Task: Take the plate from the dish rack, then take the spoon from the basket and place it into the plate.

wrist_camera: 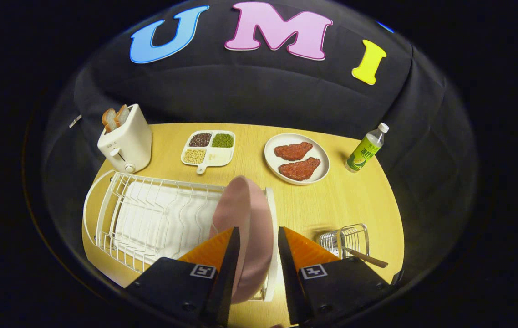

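Note:
A pink plate (241,205) stands on edge in the right end of the white wire dish rack (149,218). My gripper (259,230) is open and straddles the plate's near rim, one finger on each side. The left finger lies close against the plate, while a narrow gap shows at the right finger. To the right of the fingers stands a small wire basket (347,239). A spoon (368,258) with a wooden handle leans out of it toward the right.
The wooden table (332,200) carries a white toaster (124,139) with bread behind the rack. Beyond it are a divided dish of beans (209,148), a white plate (270,150) with two meat pieces, and a green-labelled bottle (366,148) at the far right.

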`<state>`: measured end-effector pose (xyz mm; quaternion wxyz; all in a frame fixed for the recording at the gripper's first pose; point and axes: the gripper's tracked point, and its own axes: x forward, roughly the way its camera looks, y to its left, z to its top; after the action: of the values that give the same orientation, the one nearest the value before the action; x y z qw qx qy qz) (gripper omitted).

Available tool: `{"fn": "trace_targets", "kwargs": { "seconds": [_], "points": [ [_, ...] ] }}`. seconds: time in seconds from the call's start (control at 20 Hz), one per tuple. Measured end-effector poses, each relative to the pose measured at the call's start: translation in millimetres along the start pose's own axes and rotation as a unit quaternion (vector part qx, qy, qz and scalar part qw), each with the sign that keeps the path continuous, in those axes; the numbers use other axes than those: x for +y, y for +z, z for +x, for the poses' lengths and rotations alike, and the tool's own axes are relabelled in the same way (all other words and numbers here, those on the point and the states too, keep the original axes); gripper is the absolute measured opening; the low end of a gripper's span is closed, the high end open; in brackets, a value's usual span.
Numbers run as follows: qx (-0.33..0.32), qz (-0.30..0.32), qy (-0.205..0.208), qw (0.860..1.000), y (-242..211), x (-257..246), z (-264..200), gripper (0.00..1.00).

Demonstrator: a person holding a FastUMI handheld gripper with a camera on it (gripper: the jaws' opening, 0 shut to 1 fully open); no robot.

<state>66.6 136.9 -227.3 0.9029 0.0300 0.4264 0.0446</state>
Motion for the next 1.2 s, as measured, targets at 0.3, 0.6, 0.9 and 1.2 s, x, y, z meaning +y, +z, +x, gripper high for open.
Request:
{"fn": "trace_targets", "kwargs": {
  "seconds": [0.3, 0.6, 0.9, 1.2],
  "points": [
    [0.017, 0.010, -0.043, 0.999, 0, -4, 3, 0.29],
    [0.015, -0.073, -0.072, 0.995, 22, 2, -6, 0.29],
    [-0.021, -0.132, -0.091, 0.987, 50, -6, -24, 0.27],
    [-0.046, -0.106, -0.063, 0.991, 60, -16, -43, 0.26]
  ]
}}
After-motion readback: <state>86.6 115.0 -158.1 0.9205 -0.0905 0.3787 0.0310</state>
